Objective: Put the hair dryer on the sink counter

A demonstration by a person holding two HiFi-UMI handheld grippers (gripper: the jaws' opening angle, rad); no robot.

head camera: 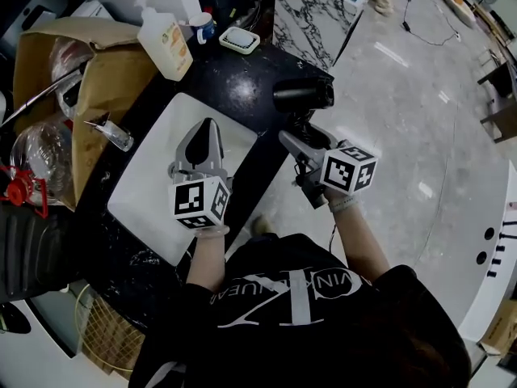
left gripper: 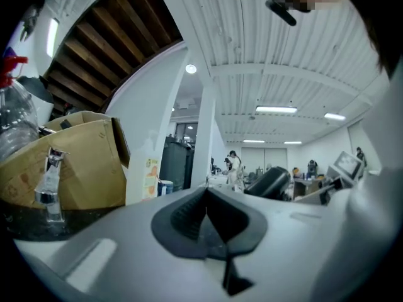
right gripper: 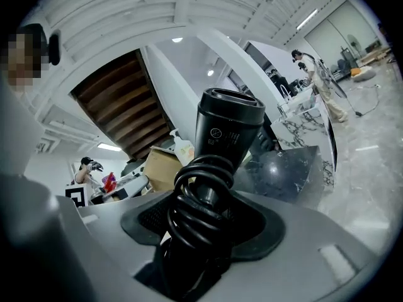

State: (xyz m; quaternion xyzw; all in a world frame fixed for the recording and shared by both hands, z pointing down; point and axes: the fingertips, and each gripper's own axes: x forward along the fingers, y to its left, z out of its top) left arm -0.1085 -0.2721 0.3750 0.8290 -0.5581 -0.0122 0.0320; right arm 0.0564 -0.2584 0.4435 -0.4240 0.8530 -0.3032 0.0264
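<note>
A black hair dryer (head camera: 303,94) has its round barrel lying sideways over the right edge of the sink counter (head camera: 242,87), near the far right corner. Whether it touches the top cannot be told. Its handle, wrapped in tight loops of black cord (right gripper: 201,206), reaches back off the edge into the jaws of the right gripper (head camera: 300,140), which clamp it. The counter is glossy black, speckled, with a white rectangular basin (head camera: 153,184) set in it.

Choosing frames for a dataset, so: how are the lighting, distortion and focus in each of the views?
Head view: dim, edges bowed, a glint on the black counter, hair dryer sharp. Left gripper view: strong fisheye, bright ceiling lamps, near jaws soft. Right gripper view: hair dryer and coiled cord fairly crisp, background curved.
</note>
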